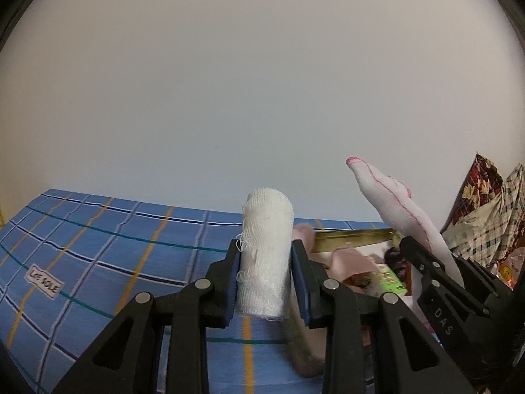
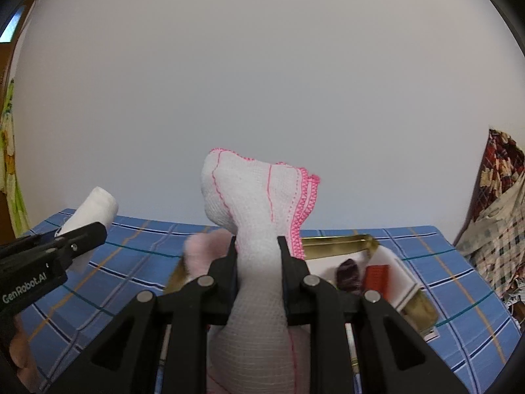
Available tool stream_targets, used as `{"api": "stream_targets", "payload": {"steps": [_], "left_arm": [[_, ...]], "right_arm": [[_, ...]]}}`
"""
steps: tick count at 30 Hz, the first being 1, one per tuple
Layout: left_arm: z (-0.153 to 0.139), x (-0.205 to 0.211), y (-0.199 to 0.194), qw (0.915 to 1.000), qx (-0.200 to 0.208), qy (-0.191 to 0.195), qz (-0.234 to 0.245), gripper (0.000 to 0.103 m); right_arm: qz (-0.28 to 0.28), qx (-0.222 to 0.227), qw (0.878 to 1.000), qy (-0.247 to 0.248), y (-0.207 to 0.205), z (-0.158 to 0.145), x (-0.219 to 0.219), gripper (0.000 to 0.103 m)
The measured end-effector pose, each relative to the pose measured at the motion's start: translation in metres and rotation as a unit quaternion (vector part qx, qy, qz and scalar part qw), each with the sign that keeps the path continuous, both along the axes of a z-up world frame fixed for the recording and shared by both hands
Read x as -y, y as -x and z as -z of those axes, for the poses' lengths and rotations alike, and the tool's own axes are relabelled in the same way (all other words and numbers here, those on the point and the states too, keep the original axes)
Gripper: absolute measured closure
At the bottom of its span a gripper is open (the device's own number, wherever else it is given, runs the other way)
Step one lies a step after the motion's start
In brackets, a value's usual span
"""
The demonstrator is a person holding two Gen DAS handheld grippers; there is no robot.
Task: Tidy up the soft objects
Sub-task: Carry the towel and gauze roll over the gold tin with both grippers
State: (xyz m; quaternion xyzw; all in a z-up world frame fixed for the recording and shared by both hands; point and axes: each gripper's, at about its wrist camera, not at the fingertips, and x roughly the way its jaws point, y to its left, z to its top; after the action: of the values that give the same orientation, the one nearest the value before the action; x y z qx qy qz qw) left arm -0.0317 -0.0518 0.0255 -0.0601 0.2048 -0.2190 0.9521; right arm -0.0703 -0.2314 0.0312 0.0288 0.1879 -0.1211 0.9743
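- The left gripper's (image 1: 266, 275) fingers (image 1: 232, 282) are clamped on an upright white gauze roll (image 1: 267, 249).
- The right gripper's (image 2: 257, 279) fingers (image 2: 287, 282) are pinched on a pink-edged white cloth (image 2: 259, 203), above a gold-rimmed tray (image 2: 334, 240).

White gauze roll (image 1: 265, 256) and pink-edged cloth (image 2: 259, 229) held upright.

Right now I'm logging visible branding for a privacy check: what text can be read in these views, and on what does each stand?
"LIFE SOLE", roughly; its first word is unclear: white tag sewn on the blue plaid sheet.
"DAS": side of the right gripper.
"GenRobot.AI": side of the left gripper.
Print on the green packet in the gold tray: too blurred.
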Motion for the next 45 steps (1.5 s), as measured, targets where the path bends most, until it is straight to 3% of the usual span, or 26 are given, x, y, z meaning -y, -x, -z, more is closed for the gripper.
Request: {"api": "stream_targets", "payload": {"steps": [28, 45], "left_arm": [[0.014, 0.113, -0.007, 0.9981, -0.025, -0.031, 0.048, 0.071], [0.028, 0.132, -0.017, 0.996, -0.049, -0.061, 0.043, 0.071]], "right_arm": [[0.052, -0.05, 0.996, 0.053, 0.002, 0.018, 0.088, 0.083], [0.039, -0.097, 0.993, 0.059, -0.013, 0.036, 0.098, 0.083]]}}
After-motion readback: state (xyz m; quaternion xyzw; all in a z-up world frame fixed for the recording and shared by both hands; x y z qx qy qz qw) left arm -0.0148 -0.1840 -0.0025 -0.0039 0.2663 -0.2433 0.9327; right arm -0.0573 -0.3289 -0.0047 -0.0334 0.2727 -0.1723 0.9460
